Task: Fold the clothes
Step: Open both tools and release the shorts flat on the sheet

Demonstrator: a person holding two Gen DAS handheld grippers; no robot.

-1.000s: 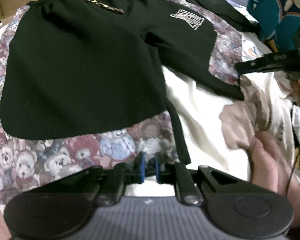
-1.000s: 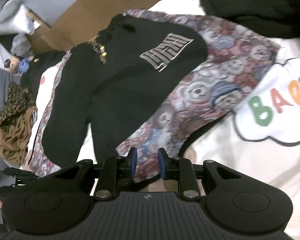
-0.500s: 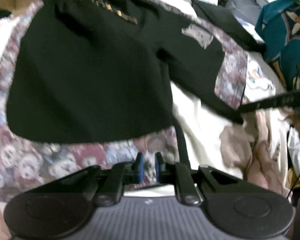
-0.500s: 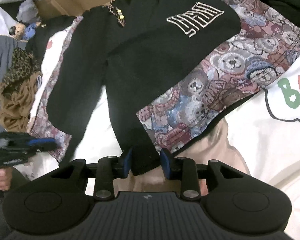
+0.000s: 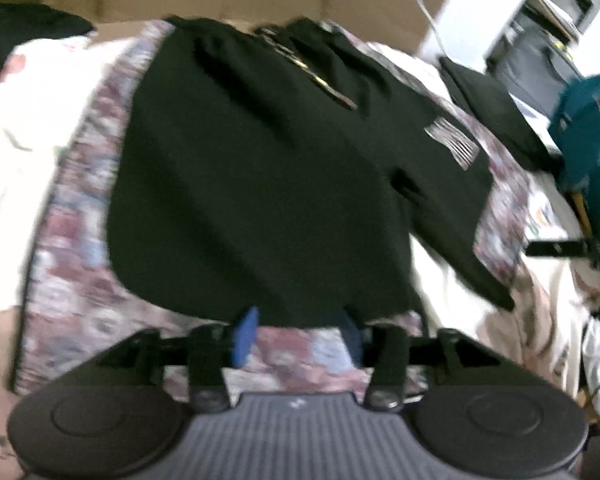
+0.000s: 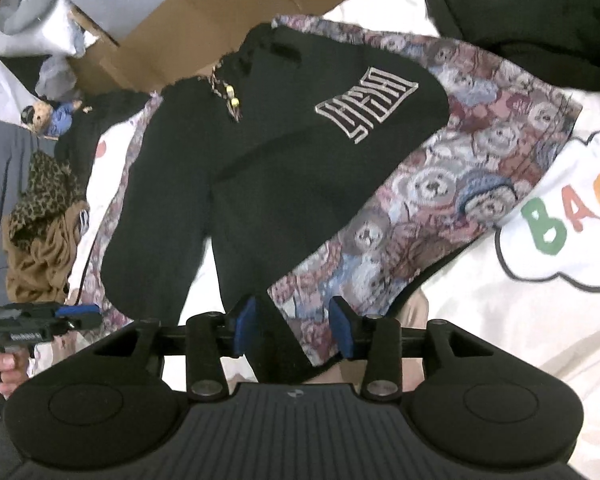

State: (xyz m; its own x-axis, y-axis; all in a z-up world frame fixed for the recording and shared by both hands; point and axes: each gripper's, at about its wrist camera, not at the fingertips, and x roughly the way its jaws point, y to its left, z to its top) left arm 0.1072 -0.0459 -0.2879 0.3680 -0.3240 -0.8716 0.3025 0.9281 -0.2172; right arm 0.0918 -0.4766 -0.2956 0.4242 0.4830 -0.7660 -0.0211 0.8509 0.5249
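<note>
The black shorts [image 6: 268, 168] lie spread flat on a bear-print cloth [image 6: 440, 200], their logo [image 6: 366, 104] toward 1 o'clock of the right view. The right gripper [image 6: 294, 330] at 6 o'clock has just been opening; a leg hem lies between its parted jaws, unpinched. The left gripper [image 5: 298, 334] has also just been opening, jaws apart over the cloth edge, gripping nothing. Cardboard [image 6: 228, 8] stands at 12.

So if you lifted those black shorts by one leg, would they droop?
Probably. The black shorts lie flat and creased on the bear-print garment, so they look soft and floppy. The beaded drawstring would likely dangle.
</note>
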